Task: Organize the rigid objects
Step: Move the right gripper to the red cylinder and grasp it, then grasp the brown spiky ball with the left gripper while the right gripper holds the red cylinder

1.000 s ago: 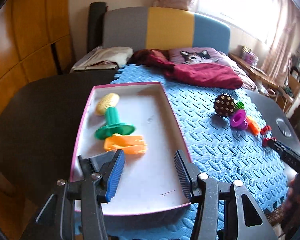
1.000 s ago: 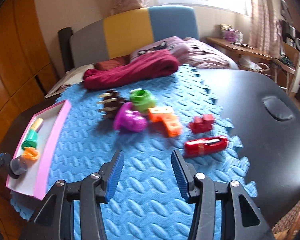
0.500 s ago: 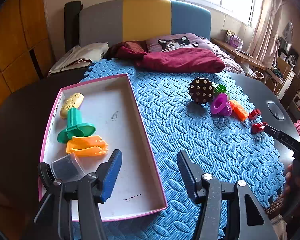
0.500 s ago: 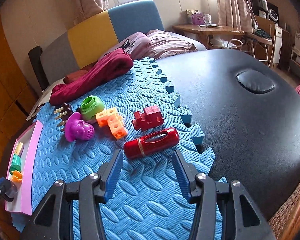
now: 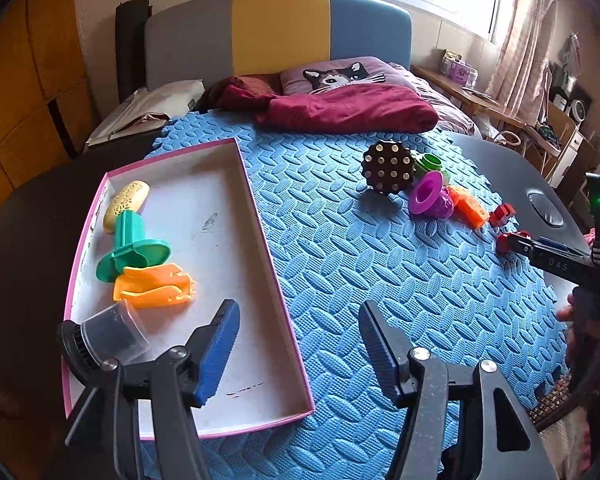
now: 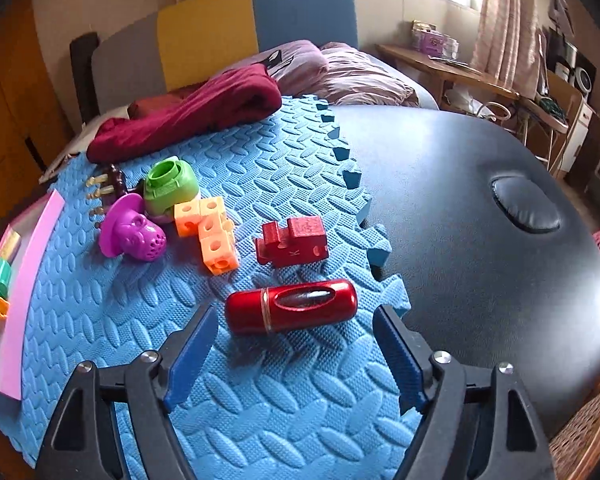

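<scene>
A pink-rimmed white tray [image 5: 256,216] on the blue foam mat holds a yellow piece [image 5: 125,204], a green stamp [image 5: 134,246], an orange mould [image 5: 154,290] and a clear cup with a black lid [image 5: 104,340]. My left gripper [image 5: 296,344] is open and empty over the tray's near right edge. My right gripper [image 6: 296,352] is open, its fingers flanking the near side of a red metallic capsule [image 6: 292,312] without touching it. Beyond lie a red block [image 6: 292,240], orange cubes [image 6: 208,232], a purple toy [image 6: 134,236], a green cap [image 6: 170,186] and a brown studded ball [image 5: 388,166].
The blue foam mat [image 6: 260,400] lies on a black padded table [image 6: 480,208]. A maroon cloth [image 6: 188,112] lies at the mat's far edge, with a bed and headboard behind. A desk with clutter stands at the far right.
My left gripper has drawn back and to the right, leaving the clear cup in the tray. My right gripper has moved right and forward up to the red capsule.
</scene>
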### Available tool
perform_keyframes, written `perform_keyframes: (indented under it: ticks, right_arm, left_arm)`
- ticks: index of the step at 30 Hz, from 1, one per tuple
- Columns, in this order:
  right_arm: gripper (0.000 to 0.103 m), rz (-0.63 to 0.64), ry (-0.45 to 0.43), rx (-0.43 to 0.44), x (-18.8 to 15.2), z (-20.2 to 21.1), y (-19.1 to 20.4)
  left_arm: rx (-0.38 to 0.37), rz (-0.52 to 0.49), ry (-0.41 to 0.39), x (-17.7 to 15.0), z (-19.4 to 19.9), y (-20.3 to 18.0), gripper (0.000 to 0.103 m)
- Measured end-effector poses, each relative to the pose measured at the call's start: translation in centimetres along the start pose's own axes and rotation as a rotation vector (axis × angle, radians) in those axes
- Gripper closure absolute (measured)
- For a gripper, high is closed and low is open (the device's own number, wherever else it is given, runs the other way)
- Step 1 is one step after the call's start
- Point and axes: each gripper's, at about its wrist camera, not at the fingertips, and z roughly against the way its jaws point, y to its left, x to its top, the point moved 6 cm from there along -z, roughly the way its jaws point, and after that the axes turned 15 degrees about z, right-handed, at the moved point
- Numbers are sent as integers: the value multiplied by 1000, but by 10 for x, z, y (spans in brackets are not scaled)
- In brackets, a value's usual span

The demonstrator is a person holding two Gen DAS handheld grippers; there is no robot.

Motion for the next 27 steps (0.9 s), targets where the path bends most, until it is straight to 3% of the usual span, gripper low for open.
perform_keyframes:
  ticks: [4, 10, 16, 22, 27]
  right_arm:
    - [22, 33, 35, 10, 3, -12, 3]
    - [25, 117, 65, -44, 3, -21, 13]
    - [27, 152, 34, -52, 7, -19, 23]
    - [27, 132, -34, 38, 5, -15, 53]
    - [27, 143, -66, -5, -1, -14, 65]
  left_arm:
    - [-3, 1, 4, -1, -2, 0, 40]
    - [-5, 7, 15, -1, -6, 2, 40]
    - [-14, -5, 12, -1, -5, -2, 40]
    - [-11, 0, 16, -1, -6, -1, 40]
    - [-12, -6, 19, -2, -7, -3, 40]
